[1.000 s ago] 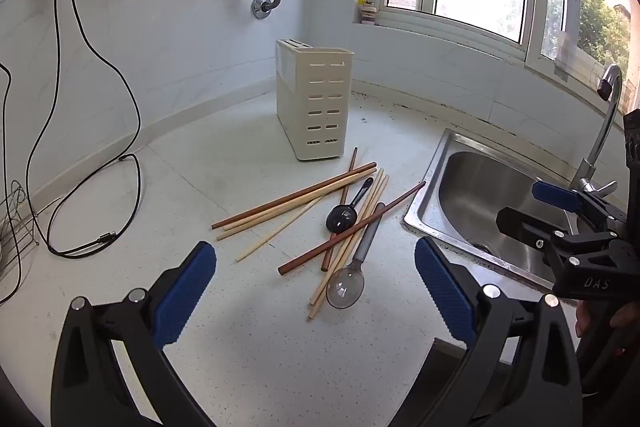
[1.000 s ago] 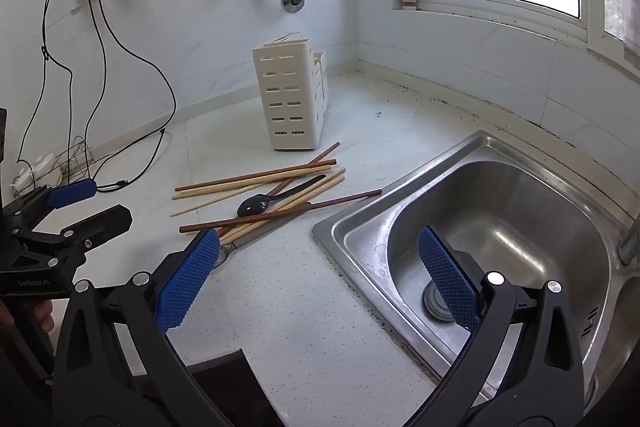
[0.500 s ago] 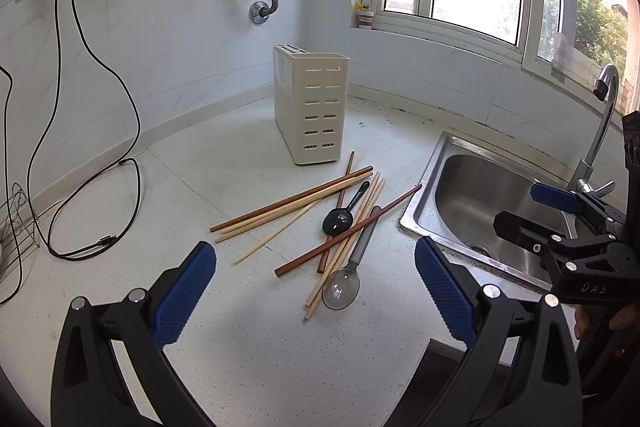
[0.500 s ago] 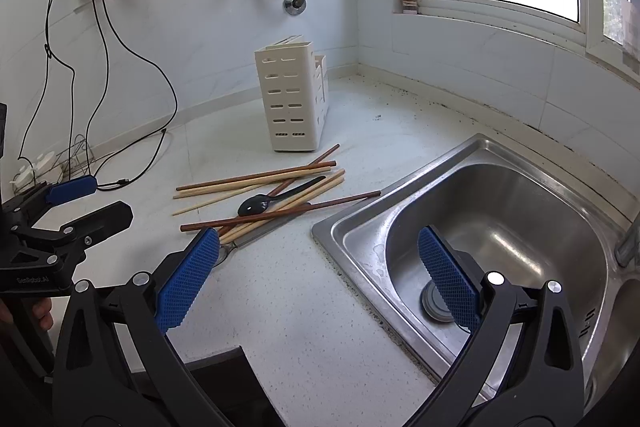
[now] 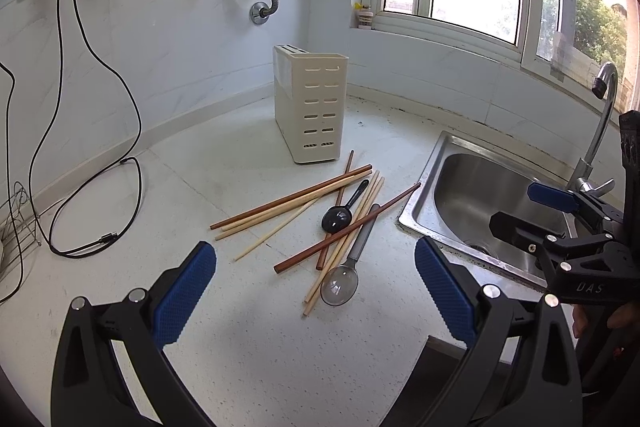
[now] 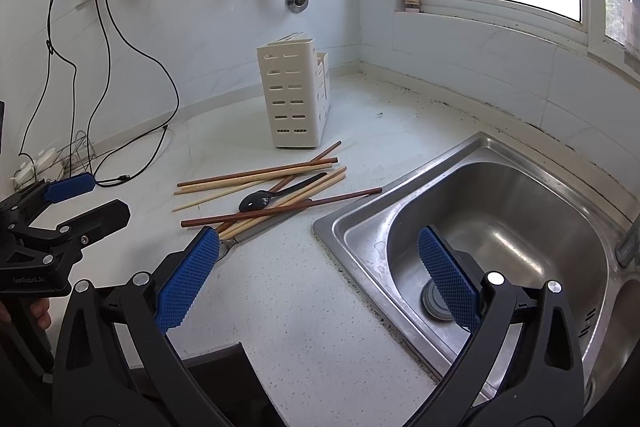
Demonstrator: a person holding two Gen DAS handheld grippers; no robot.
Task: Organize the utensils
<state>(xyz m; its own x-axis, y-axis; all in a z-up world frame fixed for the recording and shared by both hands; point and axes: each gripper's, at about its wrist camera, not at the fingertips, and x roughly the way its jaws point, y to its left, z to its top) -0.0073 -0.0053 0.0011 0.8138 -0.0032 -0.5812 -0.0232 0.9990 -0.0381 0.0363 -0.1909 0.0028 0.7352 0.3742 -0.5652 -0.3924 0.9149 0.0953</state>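
Observation:
A loose pile of wooden chopsticks [image 5: 296,199] [image 6: 256,177], light and dark, lies on the white counter in front of a cream slotted utensil holder [image 5: 316,115] [image 6: 292,99]. A black spoon [image 5: 337,219] [image 6: 256,202] rests among them. A clear grey spoon [image 5: 339,289] lies at the near end of the pile. My left gripper [image 5: 314,247] hovers open just short of the pile, nothing between its blue pads. My right gripper [image 6: 318,233] is open too, over the counter beside the sink rim; its left pad hides the clear spoon's bowl.
A steel sink [image 5: 416,207] [image 6: 348,223] with a curved faucet [image 5: 600,123] lies to the right of the pile. Black cables [image 5: 132,163] trail over the counter on the left from wall sockets. The counter's front edge is close below both grippers.
Both views drift only slightly. The utensils have not moved, and both grippers stay open and empty.

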